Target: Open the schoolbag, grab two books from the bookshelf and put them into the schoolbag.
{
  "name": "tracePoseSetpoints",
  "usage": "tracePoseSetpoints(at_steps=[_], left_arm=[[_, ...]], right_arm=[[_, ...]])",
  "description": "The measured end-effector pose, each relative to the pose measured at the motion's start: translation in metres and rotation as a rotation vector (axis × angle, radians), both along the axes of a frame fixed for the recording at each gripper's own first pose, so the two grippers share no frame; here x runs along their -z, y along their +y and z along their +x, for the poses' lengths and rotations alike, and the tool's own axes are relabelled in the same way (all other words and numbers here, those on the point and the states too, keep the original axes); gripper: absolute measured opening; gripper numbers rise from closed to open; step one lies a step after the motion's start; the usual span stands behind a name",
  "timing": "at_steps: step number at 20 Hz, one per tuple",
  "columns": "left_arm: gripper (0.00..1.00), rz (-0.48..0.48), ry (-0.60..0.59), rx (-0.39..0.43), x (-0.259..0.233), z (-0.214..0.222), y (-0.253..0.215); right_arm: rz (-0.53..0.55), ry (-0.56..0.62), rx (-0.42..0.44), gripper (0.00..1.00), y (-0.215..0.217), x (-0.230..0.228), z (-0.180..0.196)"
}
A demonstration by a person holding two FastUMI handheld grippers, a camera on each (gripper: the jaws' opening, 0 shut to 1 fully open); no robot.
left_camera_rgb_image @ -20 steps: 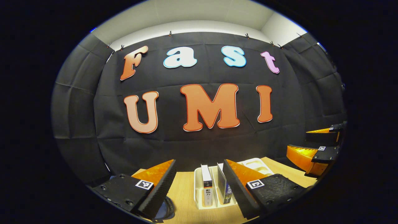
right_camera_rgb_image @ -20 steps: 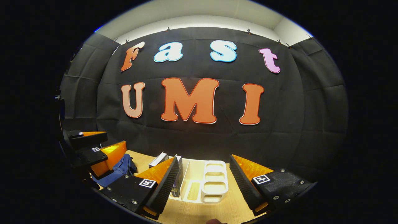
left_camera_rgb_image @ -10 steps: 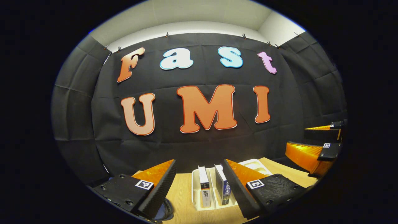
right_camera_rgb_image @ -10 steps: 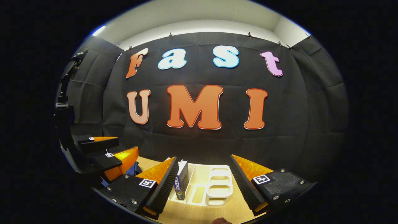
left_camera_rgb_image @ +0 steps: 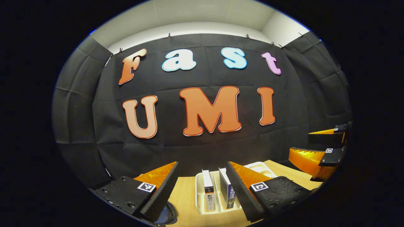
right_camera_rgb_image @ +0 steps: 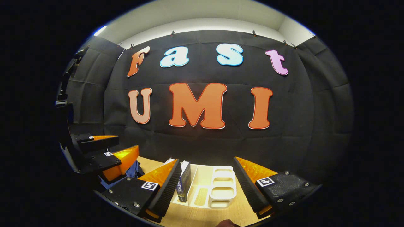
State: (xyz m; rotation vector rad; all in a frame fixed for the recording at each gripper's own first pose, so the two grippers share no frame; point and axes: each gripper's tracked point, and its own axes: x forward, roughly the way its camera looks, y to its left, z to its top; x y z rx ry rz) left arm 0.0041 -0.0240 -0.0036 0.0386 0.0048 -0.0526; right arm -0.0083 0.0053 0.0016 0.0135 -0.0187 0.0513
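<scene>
A pale wooden tabletop [left_camera_rgb_image: 186,195] runs along the bottom of both views, in front of a wall of creased black cloth [left_camera_rgb_image: 195,148]. On it stands a white moulded plastic bookshelf [left_camera_rgb_image: 199,189], a low desk rack with thin upright dividers and, at one end, a row of rounded open pockets [right_camera_rgb_image: 222,184].

Two slim rectangular books stand upright in the rack's slots: a book with a white and black spine [left_camera_rgb_image: 208,190] and, just beside it in the next slot, a book with a dark blue cover [left_camera_rgb_image: 228,190], tilted slightly.

In the left gripper view, the left gripper [left_camera_rgb_image: 202,171] points forward and level above the table, its wedge-shaped ribbed fingers spread wide and holding nothing. The two books appear between them, farther off. One finger [left_camera_rgb_image: 240,186] overlaps the lower edge of the blue book.

In the right gripper view, the right gripper [right_camera_rgb_image: 206,167] is posed the same way, jaws wide apart and empty, with the rack's pocket end between them. Its near finger [right_camera_rgb_image: 167,183] hides part of the blue book.

A crumpled blue fabric schoolbag [right_camera_rgb_image: 132,168] lies on the table to the rack's left, largely hidden behind the left gripper; whether it is open cannot be told.
</scene>
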Motion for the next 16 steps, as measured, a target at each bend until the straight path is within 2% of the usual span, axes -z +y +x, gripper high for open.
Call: tracePoseSetpoints(at_steps=[11,16], left_arm=[[0.96,-0.016,-0.001,-0.019,0.004,-0.002,0.011],[0.93,-0.026,0.008,-0.012,0.009,-0.004,0.009]], right_arm=[[-0.012,0.013,0.024,0.97,-0.001,0.005,0.002],[-0.01,0.039,0.016,0.97,0.003,0.016,0.002]])
